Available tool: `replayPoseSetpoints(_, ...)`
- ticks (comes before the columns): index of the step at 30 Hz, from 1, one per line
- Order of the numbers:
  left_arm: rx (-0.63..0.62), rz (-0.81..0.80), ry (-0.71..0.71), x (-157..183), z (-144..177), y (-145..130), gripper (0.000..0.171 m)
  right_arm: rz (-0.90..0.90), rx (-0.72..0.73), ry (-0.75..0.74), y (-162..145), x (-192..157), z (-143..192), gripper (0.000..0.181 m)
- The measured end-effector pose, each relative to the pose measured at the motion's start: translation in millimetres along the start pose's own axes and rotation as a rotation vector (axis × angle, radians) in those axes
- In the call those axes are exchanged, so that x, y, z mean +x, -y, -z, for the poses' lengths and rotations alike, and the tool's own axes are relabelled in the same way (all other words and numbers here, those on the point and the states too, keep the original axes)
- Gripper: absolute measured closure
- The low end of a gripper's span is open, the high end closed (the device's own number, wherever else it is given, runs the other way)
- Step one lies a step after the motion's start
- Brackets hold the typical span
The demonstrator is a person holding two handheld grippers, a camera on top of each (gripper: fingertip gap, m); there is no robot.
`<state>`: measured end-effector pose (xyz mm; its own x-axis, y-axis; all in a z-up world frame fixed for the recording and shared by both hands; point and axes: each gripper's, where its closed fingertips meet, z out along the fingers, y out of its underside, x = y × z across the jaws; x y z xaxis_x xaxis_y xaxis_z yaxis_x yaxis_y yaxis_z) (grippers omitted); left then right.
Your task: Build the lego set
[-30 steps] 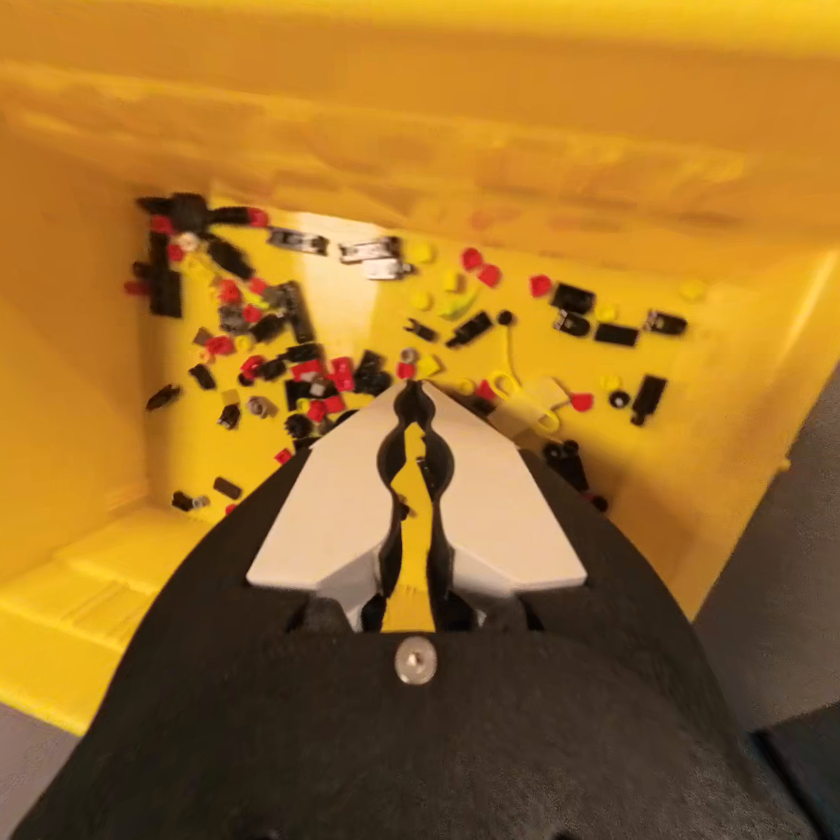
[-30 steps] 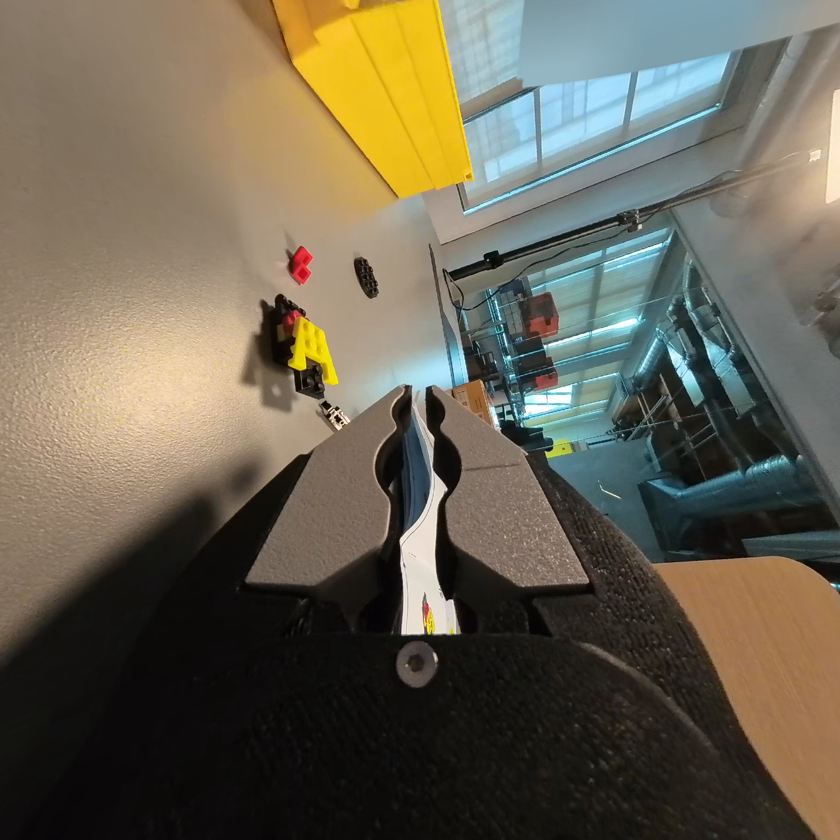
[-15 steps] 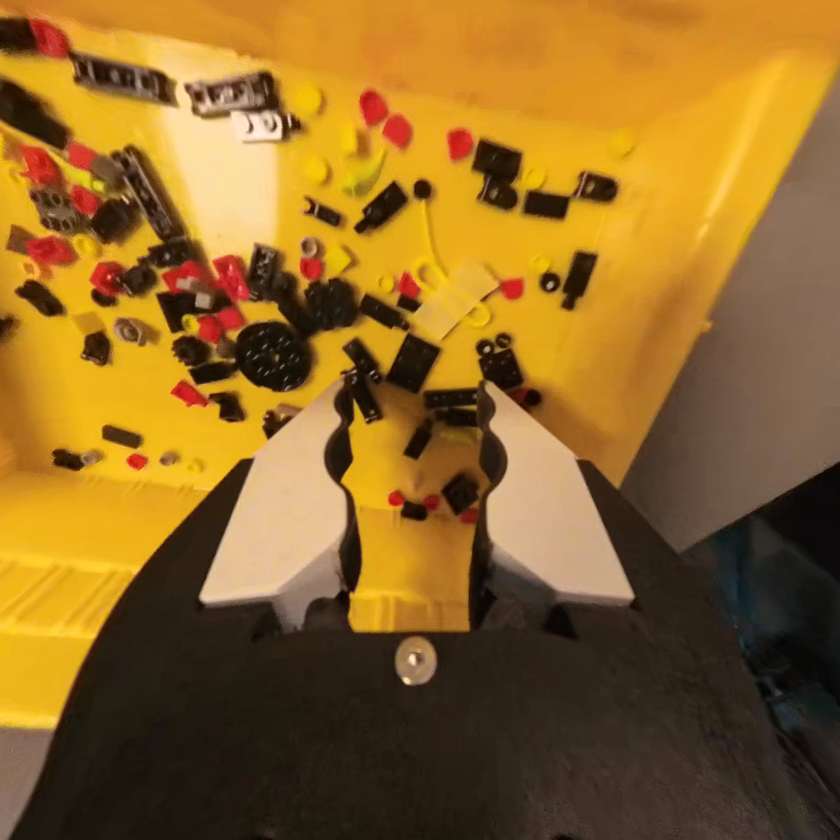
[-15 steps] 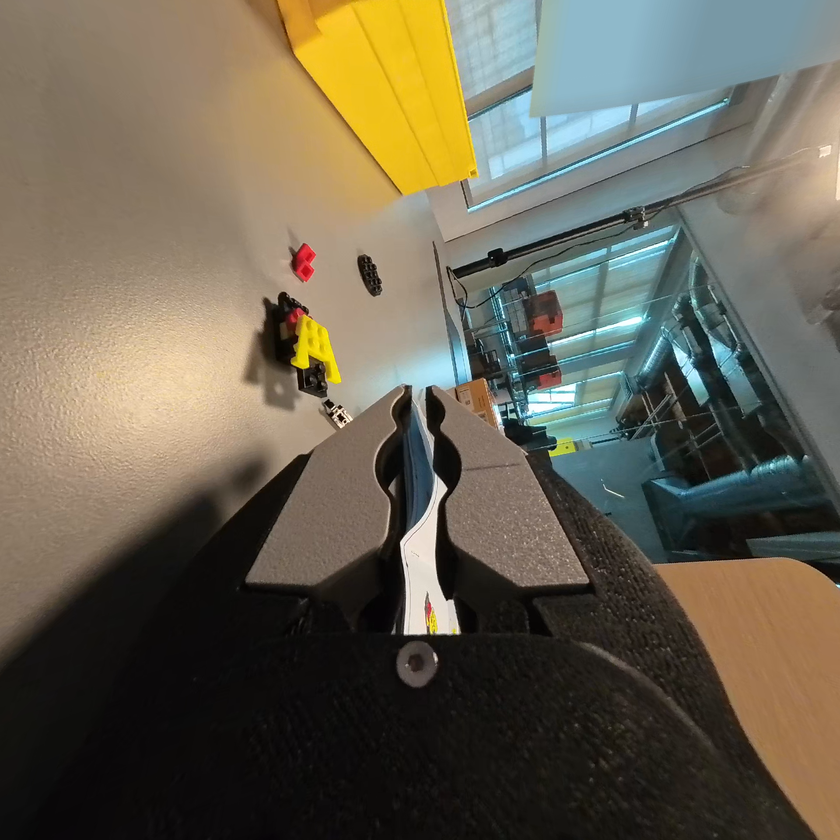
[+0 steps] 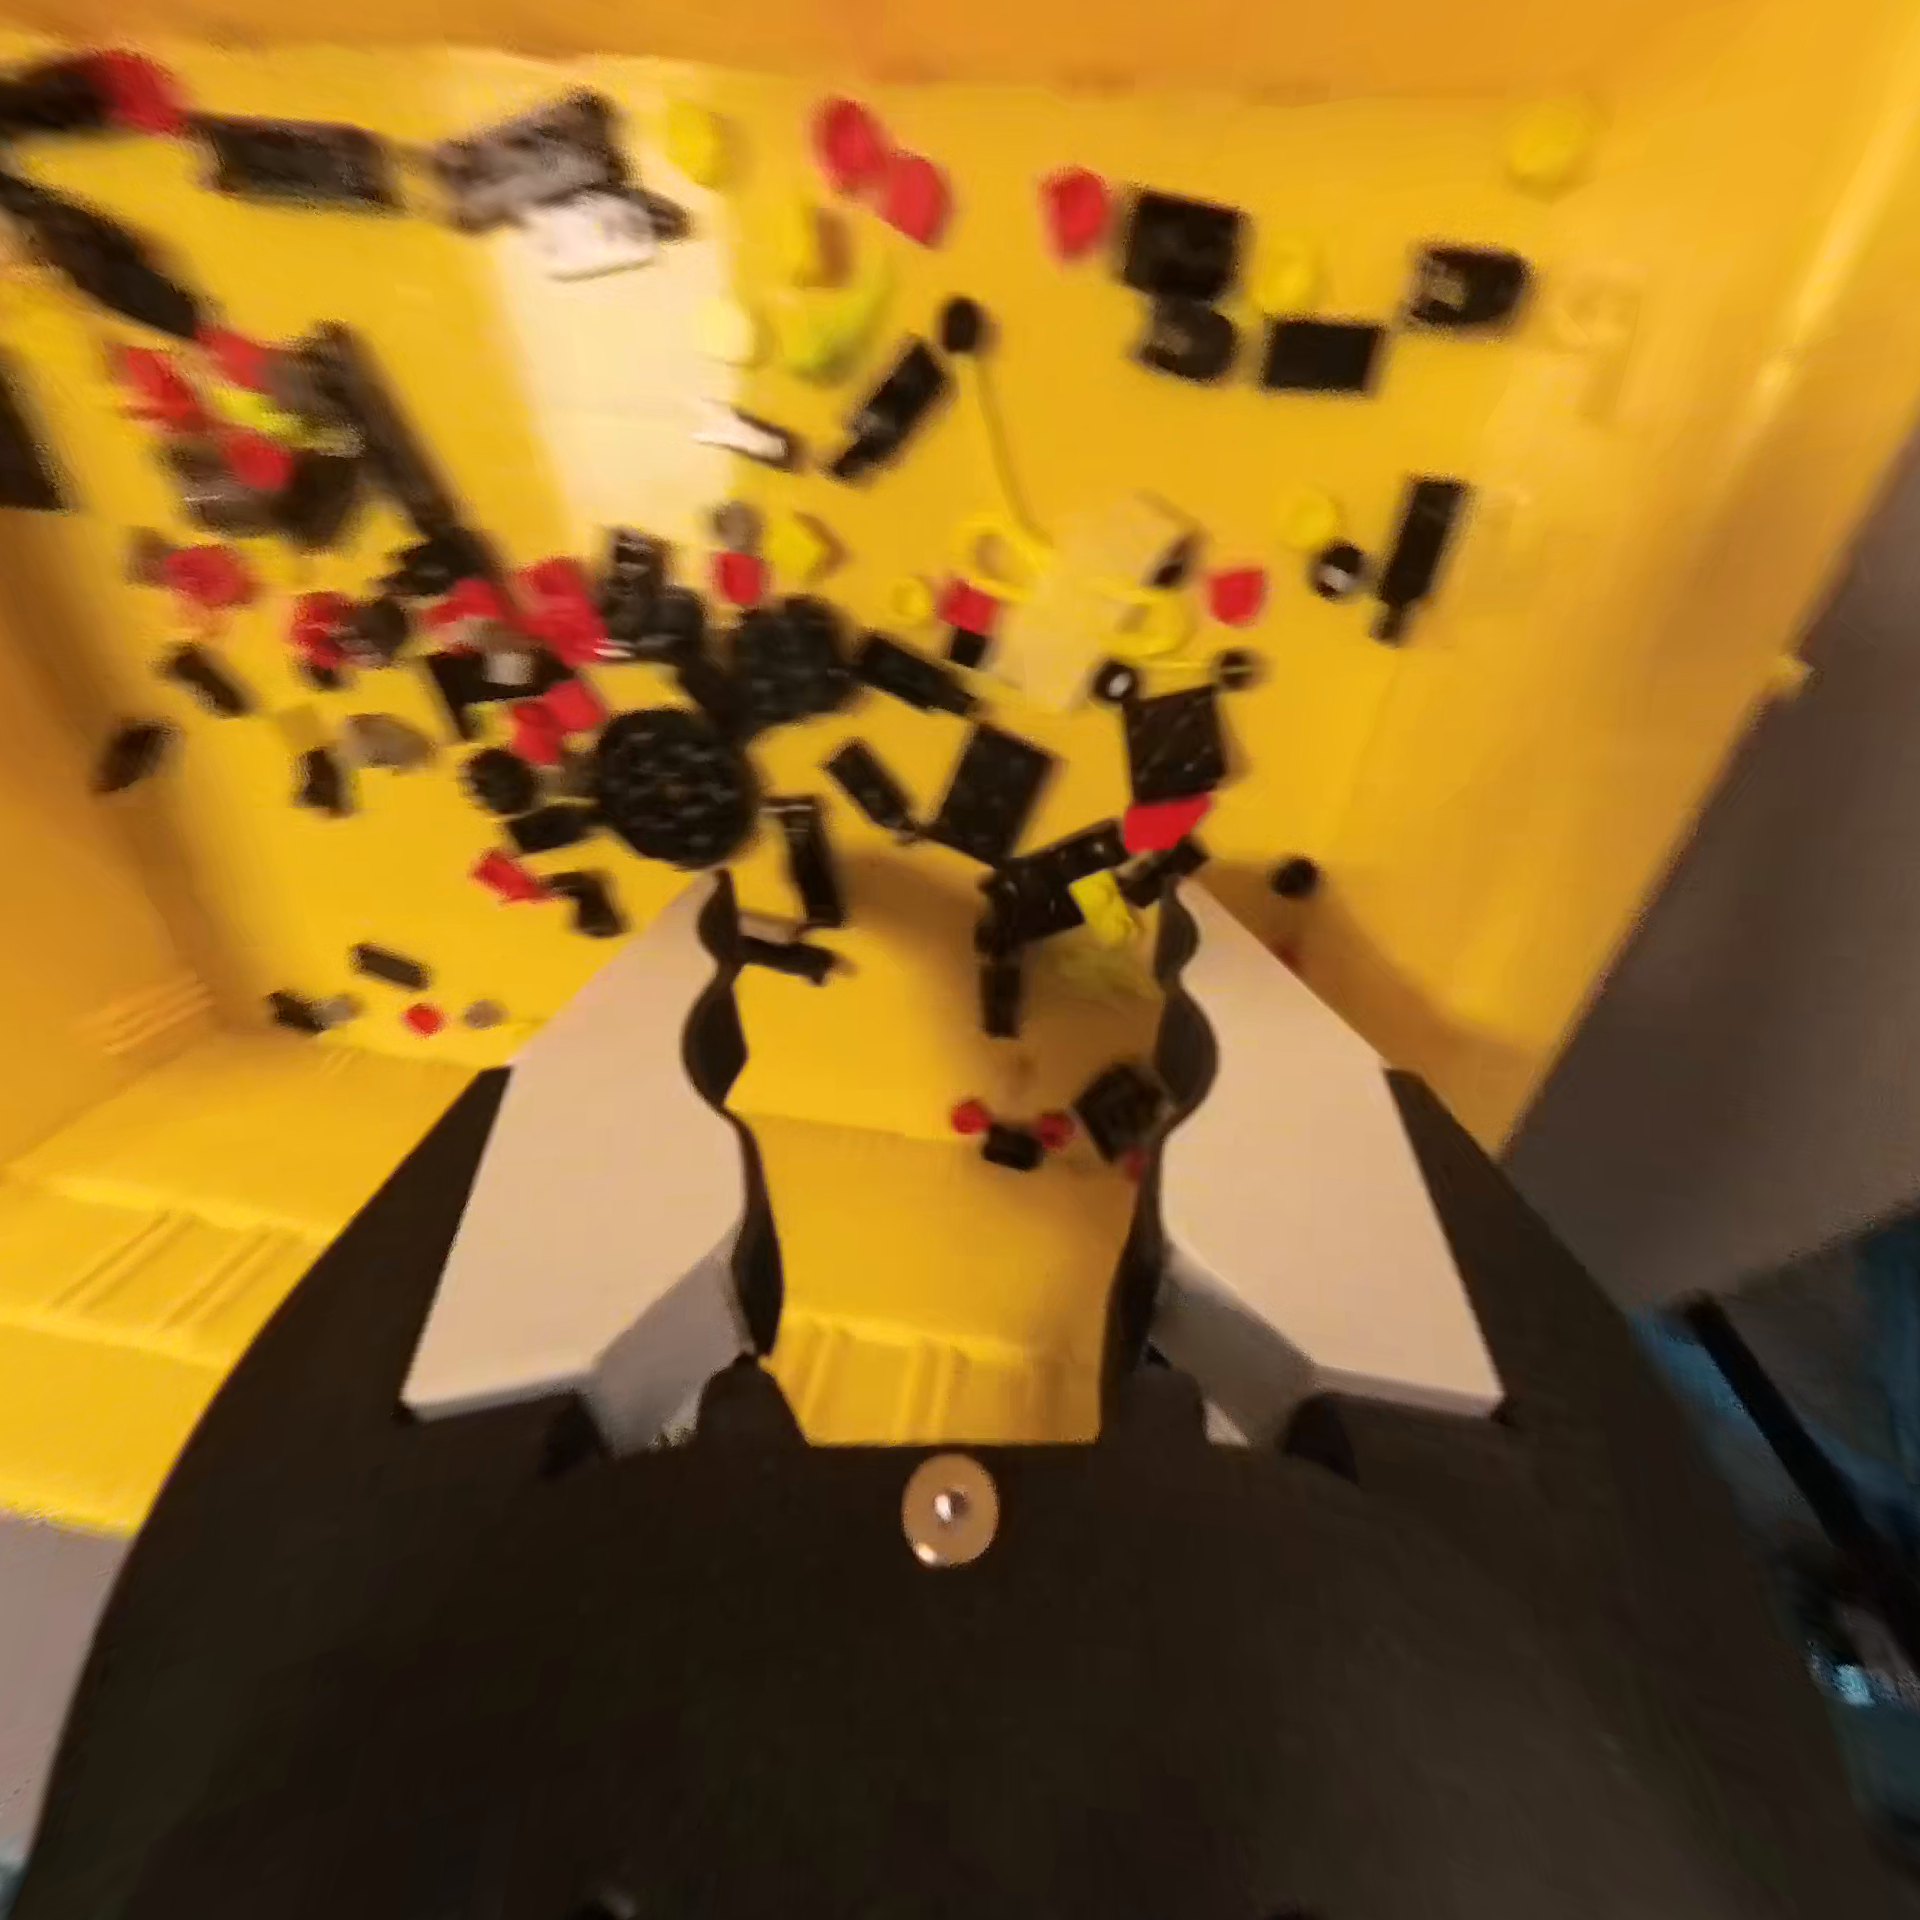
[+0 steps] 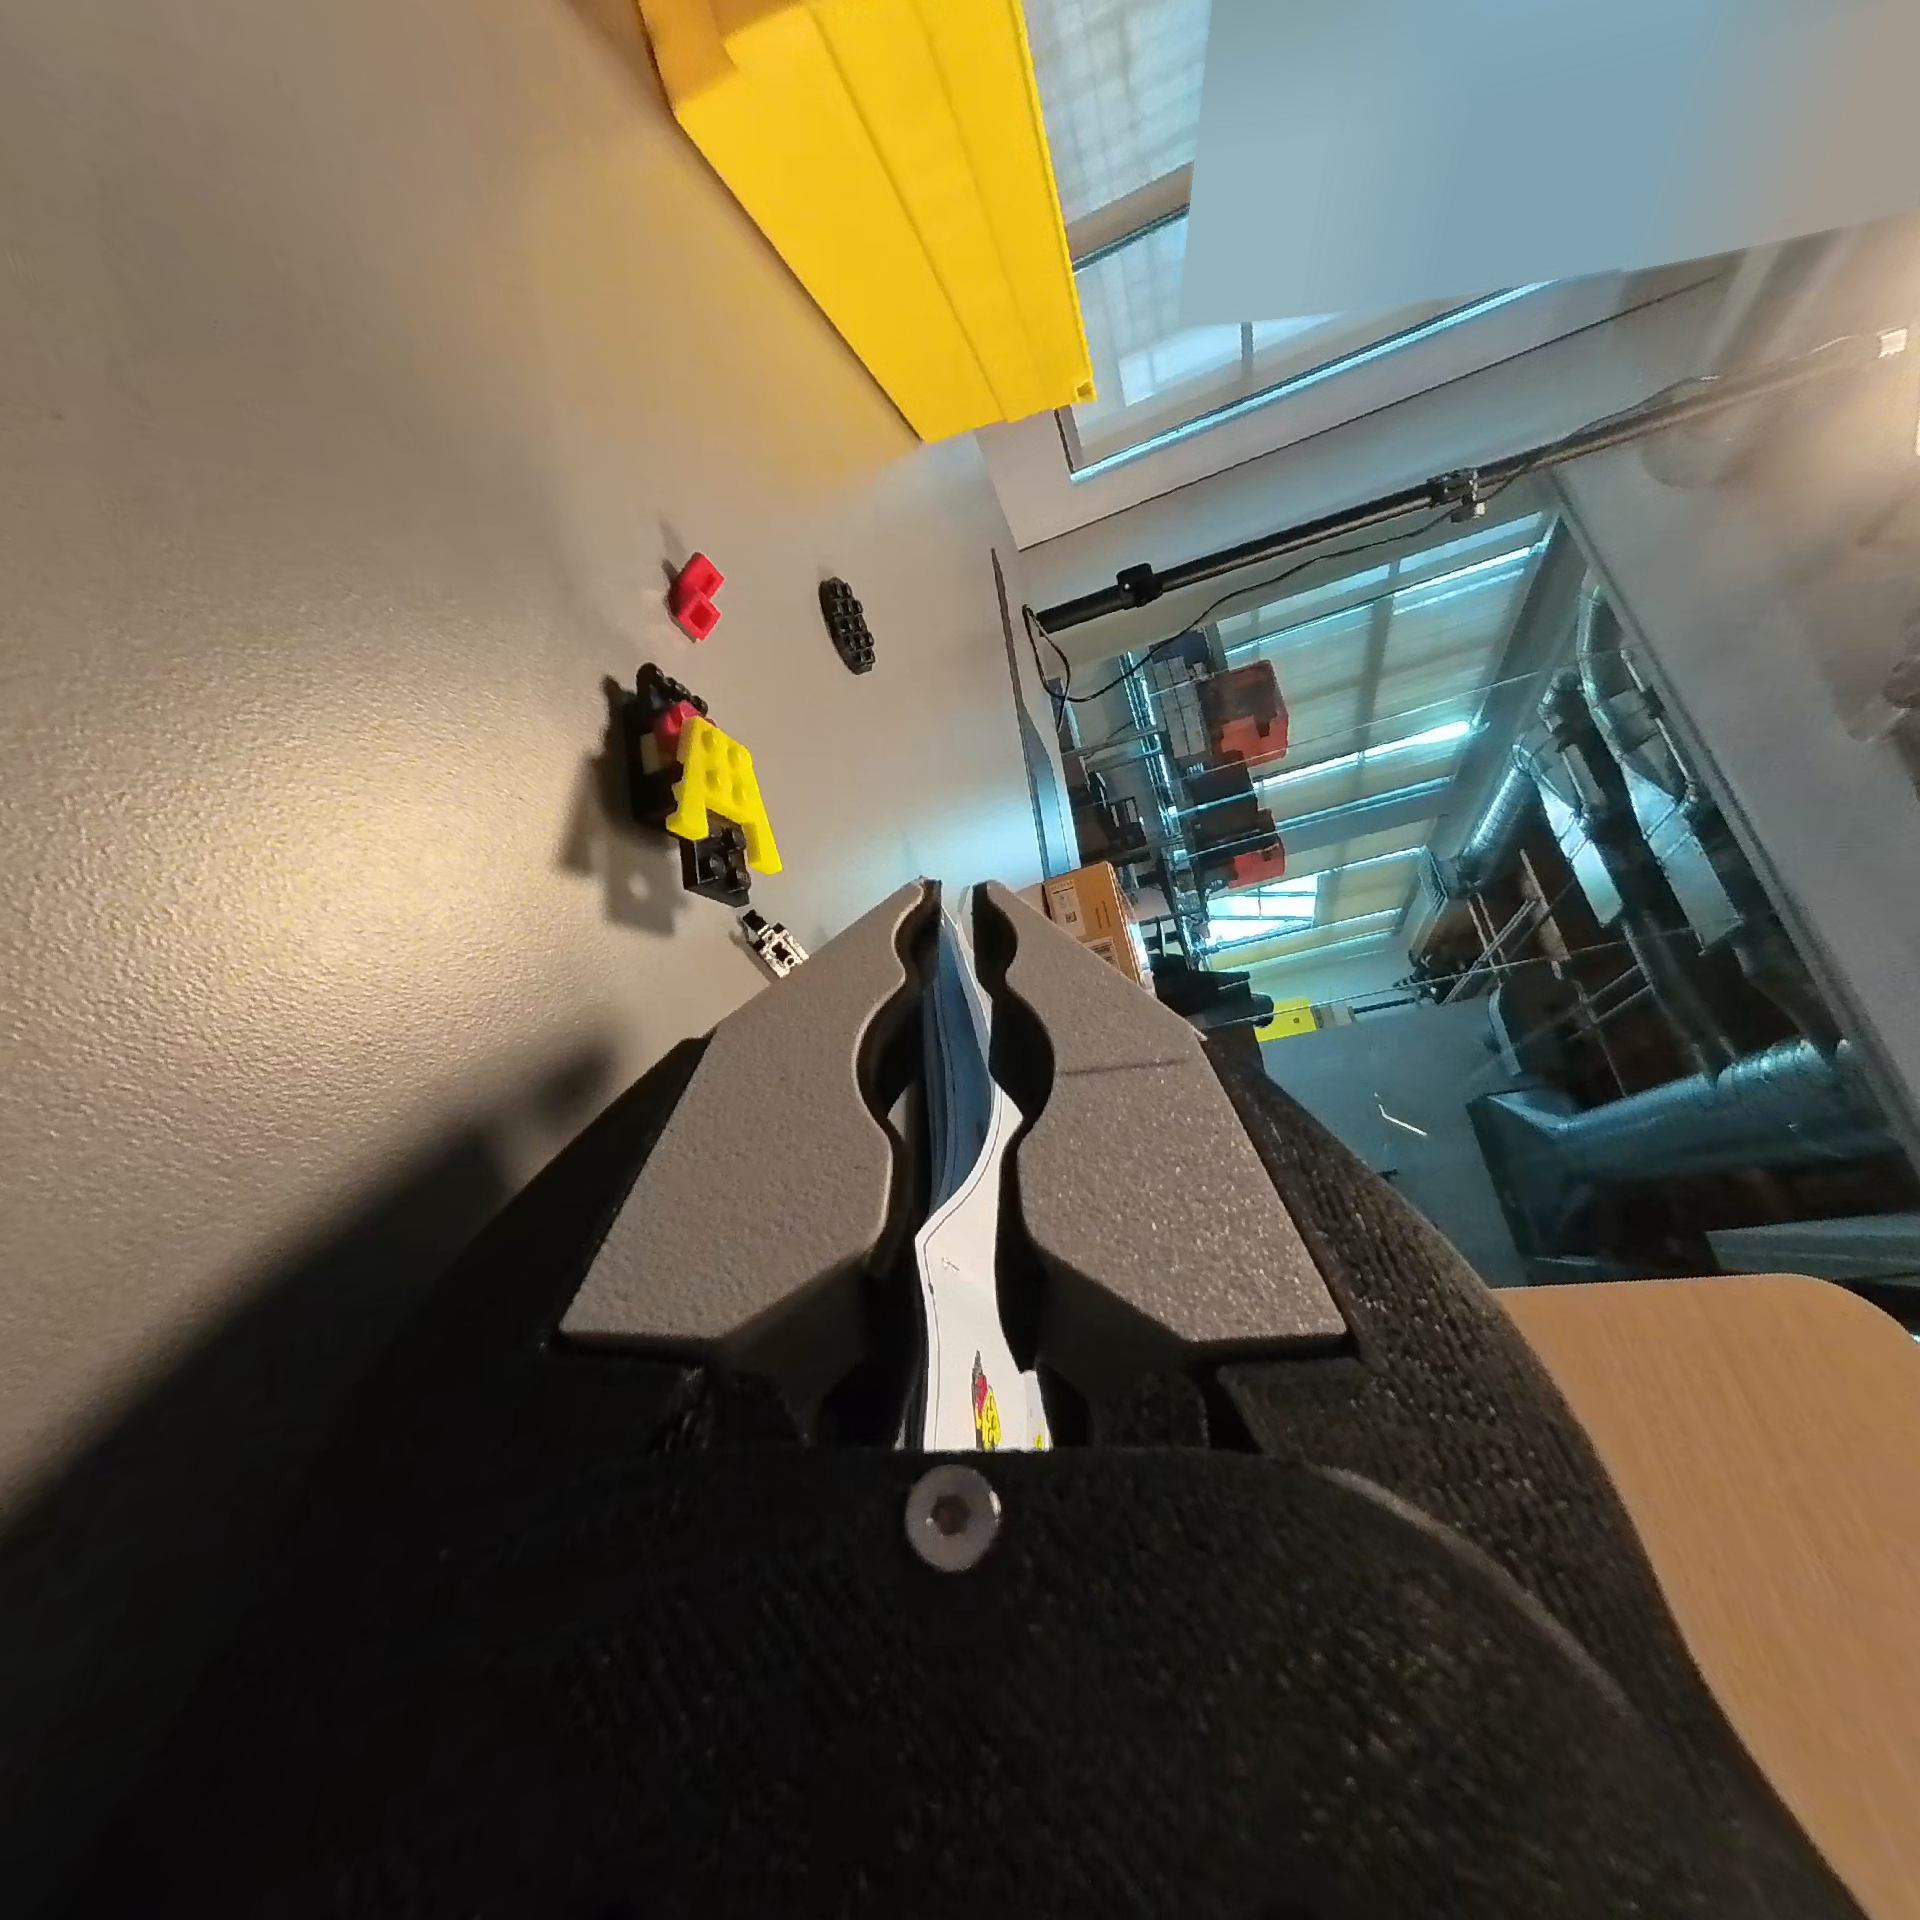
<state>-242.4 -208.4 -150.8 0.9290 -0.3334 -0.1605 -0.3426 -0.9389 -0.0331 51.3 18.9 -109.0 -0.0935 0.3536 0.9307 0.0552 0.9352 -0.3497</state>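
Note:
My left gripper [image 5: 945,894] is wide open and empty above a yellow bin [image 5: 312,1174] holding several loose black, red and yellow lego pieces; the view is blurred. A black round plate [image 5: 670,784] and black flat plates [image 5: 992,790] lie just beyond the fingertips. My right gripper [image 6: 954,888] is shut on a folded instruction booklet [image 6: 961,1236]. In the right wrist view a partly built model [image 6: 698,795] of black, red and yellow bricks sits on the grey table [image 6: 260,520], a little beyond the gripper to its left.
Near the model lie a red brick [image 6: 694,594], a black round plate [image 6: 846,623] and a small grey-white piece [image 6: 774,943]. The yellow bin's outside [image 6: 894,208] stands farther off on the table. A wooden surface [image 6: 1714,1507] shows at the lower right.
My left gripper opened from shut to wide and moved closer over the pieces in the bin. My right gripper stayed shut on the booklet and barely shifted.

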Motion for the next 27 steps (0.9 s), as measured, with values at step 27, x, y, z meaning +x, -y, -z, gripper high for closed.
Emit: replayPoseSetpoints(27, 0.465, 0.479, 0.07, -118.0, 25.4, 68.7, 0.137, 0.038, -0.086, -0.011, -16.4, 3.9, 4.9, 0.178)
